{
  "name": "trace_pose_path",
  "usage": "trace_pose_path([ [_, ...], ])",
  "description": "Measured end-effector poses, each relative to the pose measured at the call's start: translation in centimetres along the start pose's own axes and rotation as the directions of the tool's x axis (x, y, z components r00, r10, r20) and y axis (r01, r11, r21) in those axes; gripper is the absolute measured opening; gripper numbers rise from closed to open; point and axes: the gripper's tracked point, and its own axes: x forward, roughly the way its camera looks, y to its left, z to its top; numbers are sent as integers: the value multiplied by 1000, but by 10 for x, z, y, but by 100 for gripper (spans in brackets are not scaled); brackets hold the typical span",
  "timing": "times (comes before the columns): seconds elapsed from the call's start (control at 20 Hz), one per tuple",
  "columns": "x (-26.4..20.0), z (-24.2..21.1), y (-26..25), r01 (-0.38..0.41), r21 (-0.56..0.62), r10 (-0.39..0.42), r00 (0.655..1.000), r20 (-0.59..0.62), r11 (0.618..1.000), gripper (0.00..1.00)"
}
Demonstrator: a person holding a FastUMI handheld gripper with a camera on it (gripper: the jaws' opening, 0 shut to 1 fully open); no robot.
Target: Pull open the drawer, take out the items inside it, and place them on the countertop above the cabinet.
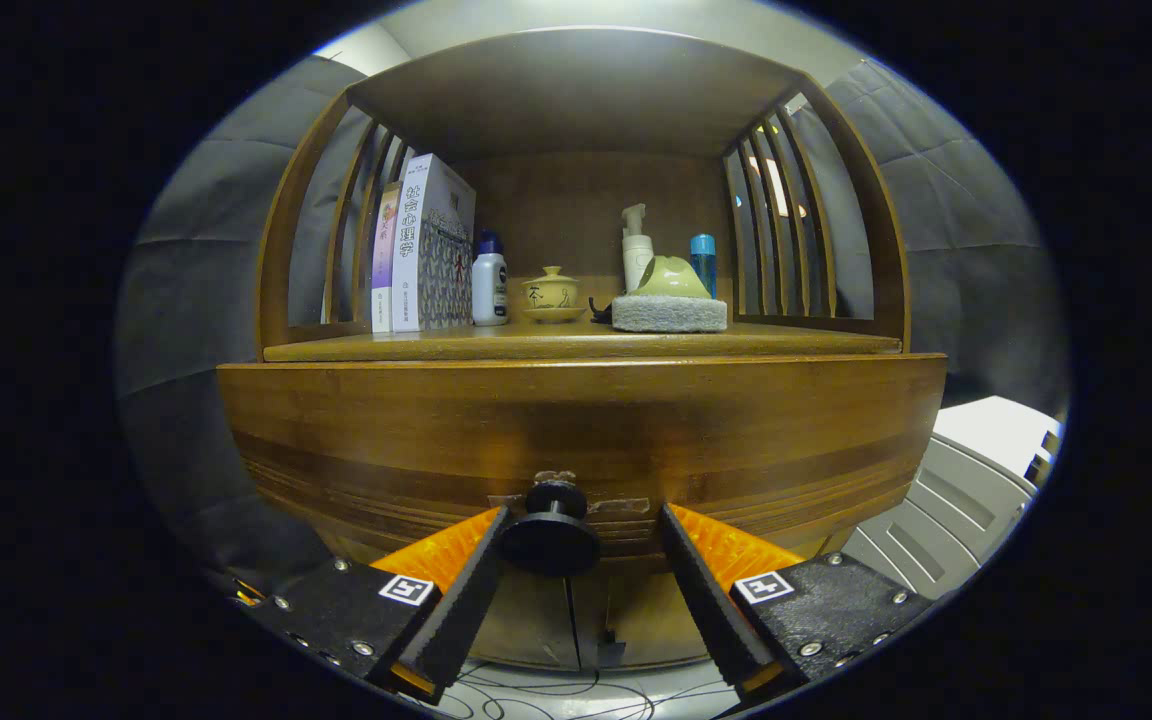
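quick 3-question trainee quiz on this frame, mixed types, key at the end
1. True or false: the drawer is already pulled open.
2. Where does the black knob sit relative to the gripper?
A. between the open fingers, nearer the left one
B. far beyond them
C. clamped by both fingers
3. Fill in: on the countertop, the small lidded cup stands between the white bottle with a blue cap and the grey ___.

Key: 1 false, the front looks flush and closed; 2 A; 3 sponge.
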Motion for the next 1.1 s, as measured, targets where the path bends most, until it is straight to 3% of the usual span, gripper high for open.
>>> trace_pose_path([
  [0.7, 31, 7, 1, 27, -64, -25, 999, 29, 998, 94],
  [1.1, -12, 42, 8, -29, -45, 32, 997, 72, 999, 95],
])
